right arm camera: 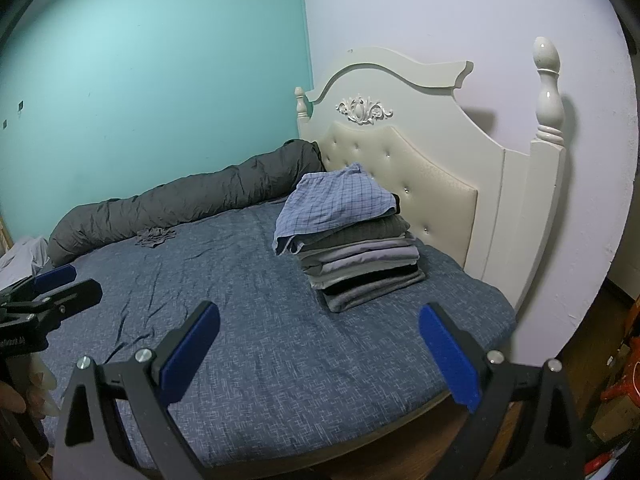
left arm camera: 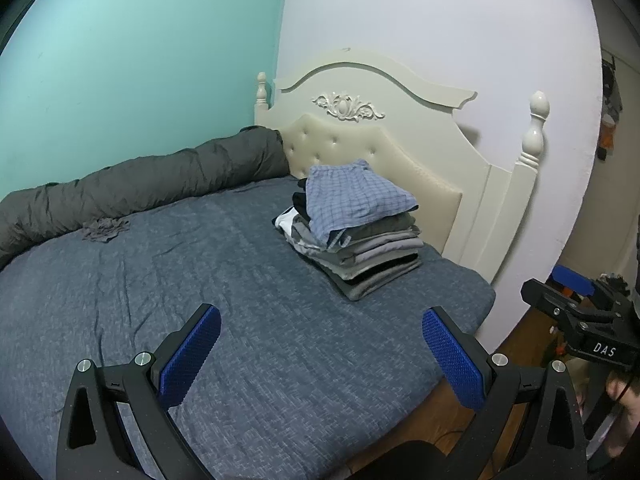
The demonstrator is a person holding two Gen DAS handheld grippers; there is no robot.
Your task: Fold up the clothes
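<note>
A stack of folded clothes sits on the blue bed near the headboard, topped by blue checked shorts. It also shows in the right wrist view, with the shorts on top. A small crumpled grey garment lies near the rolled duvet, also seen in the right wrist view. My left gripper is open and empty above the bed's near part. My right gripper is open and empty, short of the stack.
A rolled dark grey duvet lies along the teal wall. A cream headboard stands behind the stack. The bed's right edge drops to a wooden floor. A light cloth lies at the far left. Clutter sits on the floor at right.
</note>
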